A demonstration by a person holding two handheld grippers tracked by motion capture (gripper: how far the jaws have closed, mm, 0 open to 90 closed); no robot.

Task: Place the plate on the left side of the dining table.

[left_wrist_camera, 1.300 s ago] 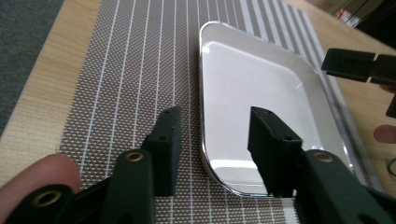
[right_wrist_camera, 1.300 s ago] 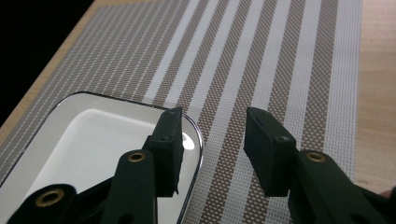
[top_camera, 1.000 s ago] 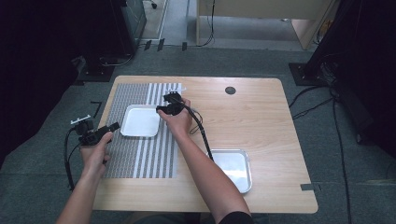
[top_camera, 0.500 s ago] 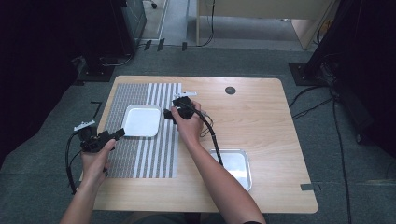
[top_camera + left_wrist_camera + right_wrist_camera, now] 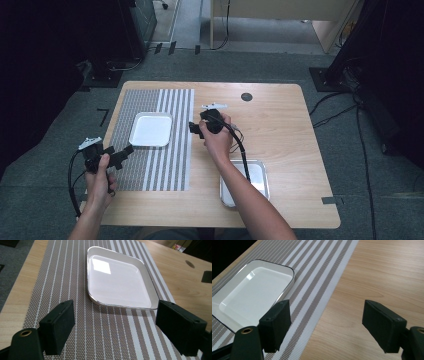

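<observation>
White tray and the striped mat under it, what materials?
White tray: looks like enamelled metal or melamine; glossy, reflects a window, thin dark rim. Striped mat: woven, likely vinyl mesh; matte, with visible dotted weave.

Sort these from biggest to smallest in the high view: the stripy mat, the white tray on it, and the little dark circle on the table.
1. The brown-and-white striped woven placemat, clearly the largest.
2. The white square tray lying on the placemat.
3. The small dark round hole in the wooden tabletop, clearly the smallest, though it lies farthest from the camera.
</observation>
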